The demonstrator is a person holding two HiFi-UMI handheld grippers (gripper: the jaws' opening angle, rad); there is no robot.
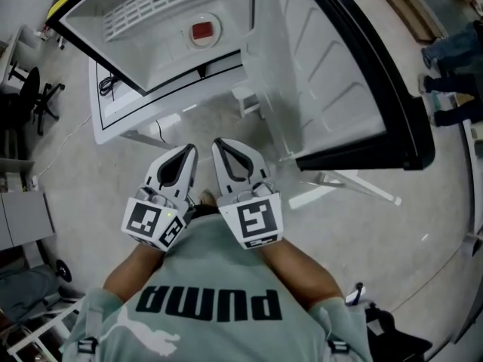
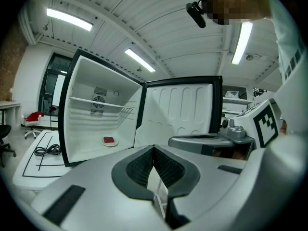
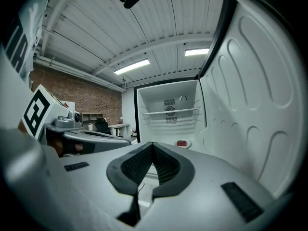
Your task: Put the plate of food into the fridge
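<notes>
Inside the open fridge [image 1: 151, 55], on its floor under the wire shelf [image 2: 96, 103], sits the plate of food [image 1: 204, 31], well back from the front edge. Left gripper [image 1: 187, 154] and right gripper [image 1: 221, 148]: jaws closed tip to tip, nothing between them. Both are held side by side at the person's chest, well apart from the plate. Judgement: placement done, hands parked clear. The fridge door [image 1: 324, 74] stands wide, probably the one item left.

A coiled black cable [image 1: 106, 86] is lying near the left edge of the low white table [image 1: 113, 127] (a black outline is running round its top). A black office chair [image 1: 34, 96] is standing on the concrete floor [image 1: 90, 179] just beyond, and strip lights [image 2: 70, 19] are glowing overhead.
</notes>
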